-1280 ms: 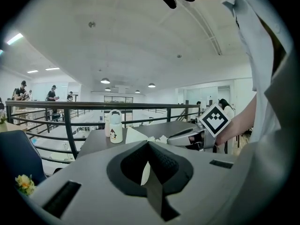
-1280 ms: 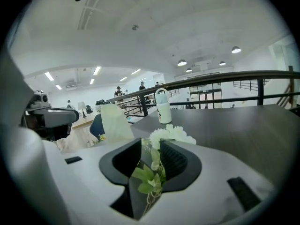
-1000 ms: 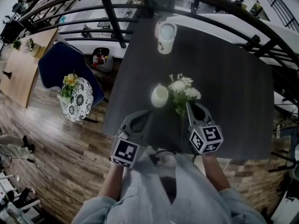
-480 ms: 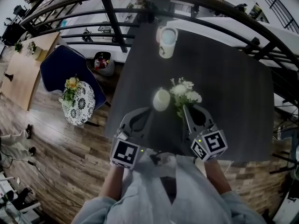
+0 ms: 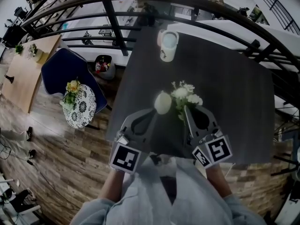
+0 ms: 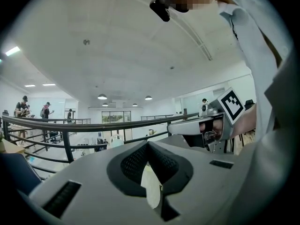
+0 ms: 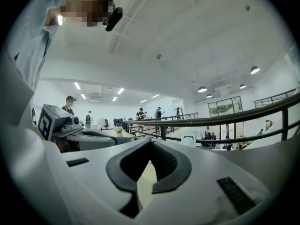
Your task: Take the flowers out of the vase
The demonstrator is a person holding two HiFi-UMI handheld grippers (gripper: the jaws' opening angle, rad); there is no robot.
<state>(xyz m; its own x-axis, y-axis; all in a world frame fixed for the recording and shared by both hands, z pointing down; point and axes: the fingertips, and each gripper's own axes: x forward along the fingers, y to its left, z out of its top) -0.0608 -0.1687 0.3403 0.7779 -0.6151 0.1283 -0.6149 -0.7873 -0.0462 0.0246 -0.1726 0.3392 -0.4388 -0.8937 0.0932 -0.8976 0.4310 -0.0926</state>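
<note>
In the head view the small white vase (image 5: 162, 102) hangs tilted over the dark table (image 5: 225, 78), and my left gripper (image 5: 154, 110) is shut on its near edge. To its right is the bunch of white flowers (image 5: 186, 92) with green stems, outside the vase. My right gripper (image 5: 184, 108) is shut on the stems. In the left gripper view the pads meet at the left gripper's (image 6: 148, 145) tip, with the pale vase (image 6: 152, 191) showing below them. The right gripper view shows the right gripper (image 7: 150, 144) closed, with a pale patch of the flowers (image 7: 146, 179) in the gap.
A white cup (image 5: 167, 42) stands at the table's far edge. A black railing (image 5: 112, 18) runs beyond it. Left of the table, lower down, are a blue chair (image 5: 61, 69) and a patterned round table (image 5: 79, 107) with yellow flowers. The table's near edge lies under my hands.
Both grippers have risen toward the head camera, the right one more. The flowers came up with the right gripper and the vase stayed at the left gripper's tip.
</note>
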